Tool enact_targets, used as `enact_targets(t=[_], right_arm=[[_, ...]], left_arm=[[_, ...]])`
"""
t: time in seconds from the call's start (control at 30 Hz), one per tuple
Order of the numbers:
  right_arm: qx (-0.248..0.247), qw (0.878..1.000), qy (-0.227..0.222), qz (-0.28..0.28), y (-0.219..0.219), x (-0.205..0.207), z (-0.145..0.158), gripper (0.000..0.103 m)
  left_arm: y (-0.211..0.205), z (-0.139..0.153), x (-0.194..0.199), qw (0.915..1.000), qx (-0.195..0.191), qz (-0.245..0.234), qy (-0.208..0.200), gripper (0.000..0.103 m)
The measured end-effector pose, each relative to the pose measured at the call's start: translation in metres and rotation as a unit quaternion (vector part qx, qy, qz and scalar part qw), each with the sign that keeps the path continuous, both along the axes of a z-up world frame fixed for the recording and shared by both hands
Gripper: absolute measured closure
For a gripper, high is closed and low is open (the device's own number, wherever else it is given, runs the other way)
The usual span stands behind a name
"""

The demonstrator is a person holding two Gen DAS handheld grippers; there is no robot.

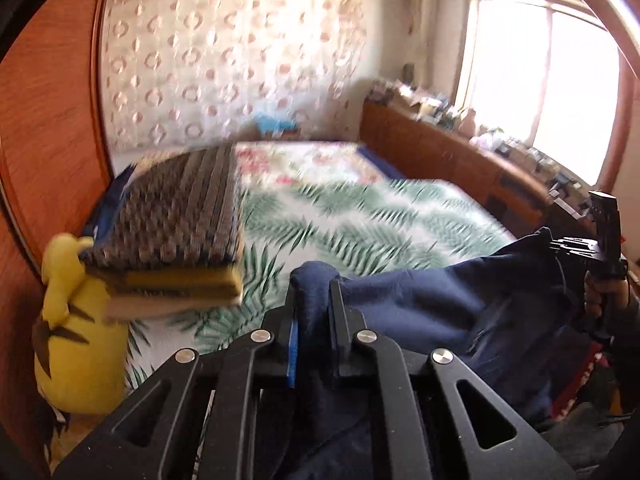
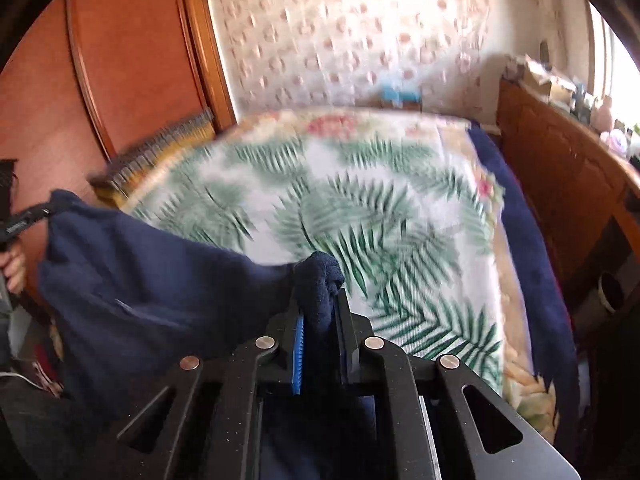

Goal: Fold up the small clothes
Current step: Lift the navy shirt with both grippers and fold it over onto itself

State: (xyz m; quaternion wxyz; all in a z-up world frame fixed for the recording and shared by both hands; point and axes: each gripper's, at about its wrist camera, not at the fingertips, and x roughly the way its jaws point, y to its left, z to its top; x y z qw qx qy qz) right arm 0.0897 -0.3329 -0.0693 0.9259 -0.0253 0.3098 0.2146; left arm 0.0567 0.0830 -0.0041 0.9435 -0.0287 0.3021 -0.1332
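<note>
Garment [image 1: 460, 304] held in the air above bed [image 2: 360, 200], one corner in each gripper.
Left gripper [image 1: 314, 300] and right gripper [image 2: 320, 300] each clamp bunched cloth; either corner may slip if tension rises. Left to right: plush [image 1: 76, 340], cushion stack [image 1: 180, 224], sideboard [image 2: 560, 176] crowd the bed.
</note>
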Motion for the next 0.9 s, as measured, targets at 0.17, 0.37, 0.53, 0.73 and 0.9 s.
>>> enact_targets(t=[0.17,0.37,0.53,0.73,0.9], right_arm=[[-0.005,0.996,-0.084,0.015,-0.003,-0.055,0.069,0.091],[-0.013,0.985,-0.171,0.015,-0.009,-0.11,0.146,0.091],[-0.023,0.975,-0.22,0.012,-0.015,-0.147,0.187,0.091],[-0.01,0.966,-0.257,-0.005,-0.025,-0.171,0.215,0.091],[0.0,0.957,-0.29,-0.018,-0.028,-0.186,0.232,0.091]], left_arm=[[-0.001,0.051,-0.025,0.9979,-0.014,-0.013,-0.062,0.091],[0.003,0.109,-0.056,0.9897,-0.034,-0.02,-0.138,0.091],[0.011,0.142,-0.077,0.9804,-0.047,-0.016,-0.191,0.091],[0.026,0.159,-0.09,0.972,-0.07,0.0,-0.224,0.091],[0.032,0.175,-0.082,0.9682,-0.062,0.018,-0.242,0.091]])
